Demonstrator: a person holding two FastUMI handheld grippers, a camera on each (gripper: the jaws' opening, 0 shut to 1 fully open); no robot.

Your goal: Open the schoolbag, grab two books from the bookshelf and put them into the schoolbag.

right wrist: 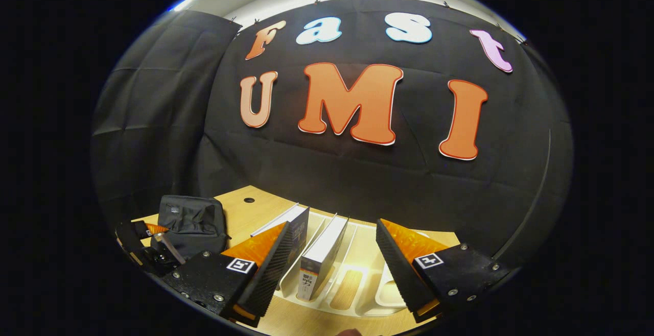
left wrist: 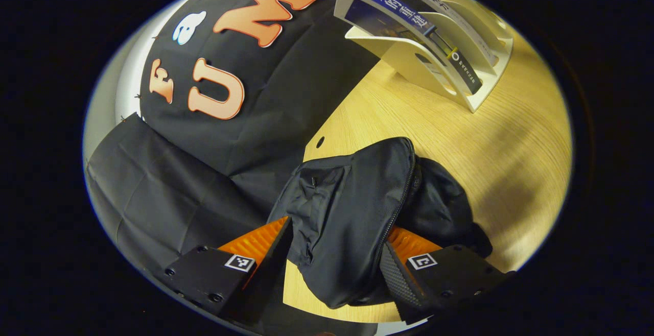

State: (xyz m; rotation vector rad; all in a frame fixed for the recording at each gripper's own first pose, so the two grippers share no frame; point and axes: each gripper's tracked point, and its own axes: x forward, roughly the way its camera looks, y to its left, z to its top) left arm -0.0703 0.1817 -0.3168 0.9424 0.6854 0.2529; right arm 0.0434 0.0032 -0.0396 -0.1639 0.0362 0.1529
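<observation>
Your left gripper [left wrist: 334,254] pinches the schoolbag's [left wrist: 352,208] flap, zip apparently shut; the bookshelf [left wrist: 475,70] sits at two o'clock. Your right gripper [right wrist: 332,259] gapes wide around a book [right wrist: 322,254], so closing skewed could topple it, and the flap may slip free.

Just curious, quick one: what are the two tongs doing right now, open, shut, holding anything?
Left tongs: fingers on either side of the schoolbag; a firm grip cannot be told.
Right tongs: open, empty, at the books in the bookshelf.
</observation>
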